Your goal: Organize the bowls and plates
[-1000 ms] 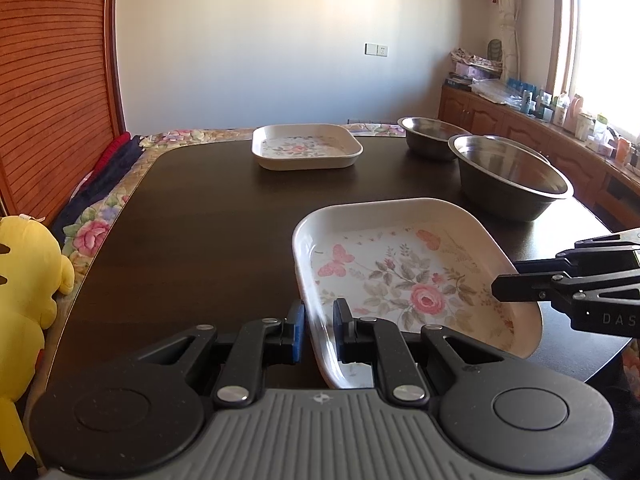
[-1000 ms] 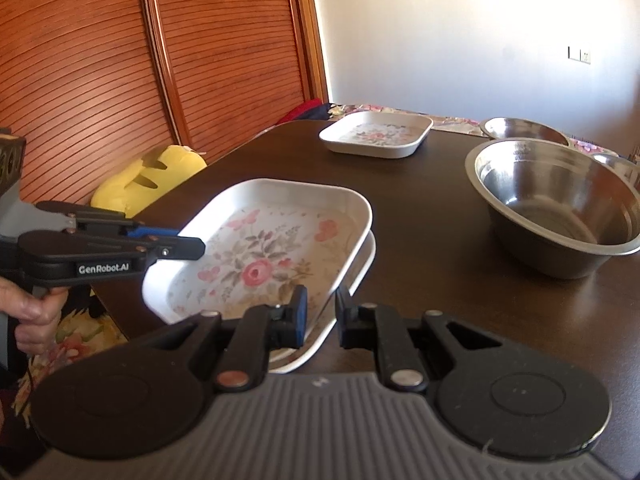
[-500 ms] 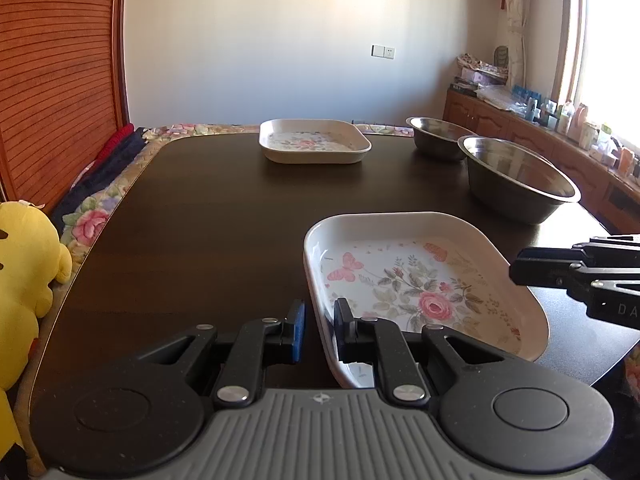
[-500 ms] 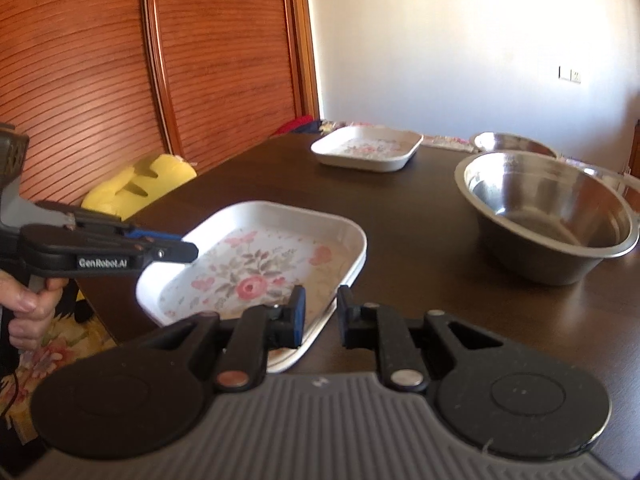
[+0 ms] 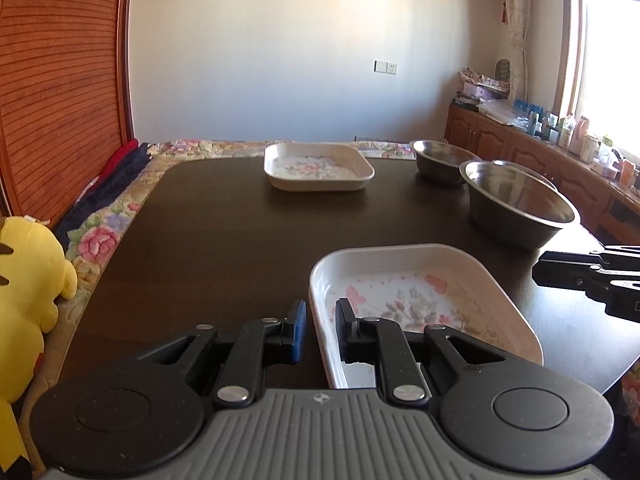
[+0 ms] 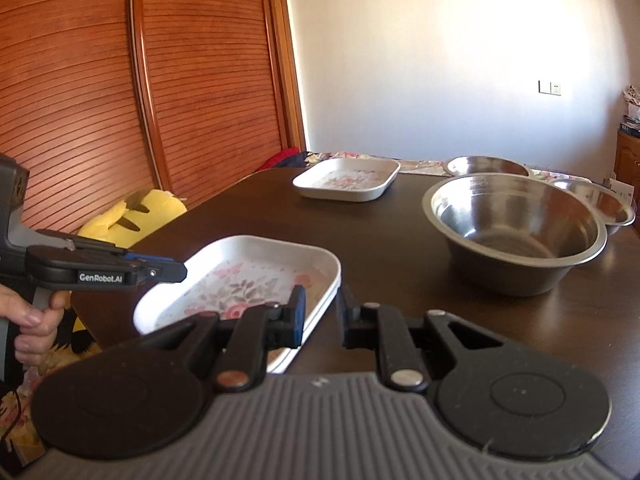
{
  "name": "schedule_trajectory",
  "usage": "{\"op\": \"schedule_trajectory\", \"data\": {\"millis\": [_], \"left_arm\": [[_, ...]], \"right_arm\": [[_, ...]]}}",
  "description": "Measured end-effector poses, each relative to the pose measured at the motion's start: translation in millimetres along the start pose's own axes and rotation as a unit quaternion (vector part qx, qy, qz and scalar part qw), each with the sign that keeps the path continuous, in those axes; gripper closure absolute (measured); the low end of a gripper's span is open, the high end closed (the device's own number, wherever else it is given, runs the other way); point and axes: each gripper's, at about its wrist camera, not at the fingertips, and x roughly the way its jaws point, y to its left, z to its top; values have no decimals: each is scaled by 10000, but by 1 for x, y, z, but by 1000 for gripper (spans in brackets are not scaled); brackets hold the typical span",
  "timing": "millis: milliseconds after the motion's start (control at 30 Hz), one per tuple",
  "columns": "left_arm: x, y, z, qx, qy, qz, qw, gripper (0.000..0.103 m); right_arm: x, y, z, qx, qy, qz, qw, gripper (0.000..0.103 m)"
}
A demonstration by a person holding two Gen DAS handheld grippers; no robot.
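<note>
A white floral plate (image 5: 420,292) (image 6: 240,280) lies at the near corner of the dark table (image 5: 220,240). My left gripper (image 5: 321,328) (image 6: 180,270) is shut on its near left rim. On the opposite corner rim my right gripper (image 6: 322,312) (image 5: 540,268) is also shut. A second floral plate (image 5: 318,168) (image 6: 346,178) sits at the far side. A large steel bowl (image 5: 520,208) (image 6: 516,232) stands right of the held plate, with a smaller steel bowl (image 5: 440,158) (image 6: 486,166) behind it and a third bowl (image 6: 604,204) at the far right.
A yellow plush toy (image 5: 24,280) (image 6: 132,216) and a floral cushion lie beside the table's left edge, under slatted wooden doors. A sideboard (image 5: 540,152) full of small items runs along the right wall. A person's hand (image 6: 32,328) holds the left gripper's handle.
The floral plate has come down from a raised, tilted pose to lie level on the table. Both grippers sank with it and keep their hold on its rim.
</note>
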Motion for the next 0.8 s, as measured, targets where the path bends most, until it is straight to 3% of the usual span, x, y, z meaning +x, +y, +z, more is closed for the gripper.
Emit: {"op": "schedule_trajectory", "data": {"millis": [533,800], "left_arm": [[33,12,47,181,-154,44,9997,85],[60,27,82,275,-223,134,9993,65]], "right_arm": [[13,-15,56,-387,-28,-48,9992,84],[46,-21,96,-572,111,36,9983,81]]}}
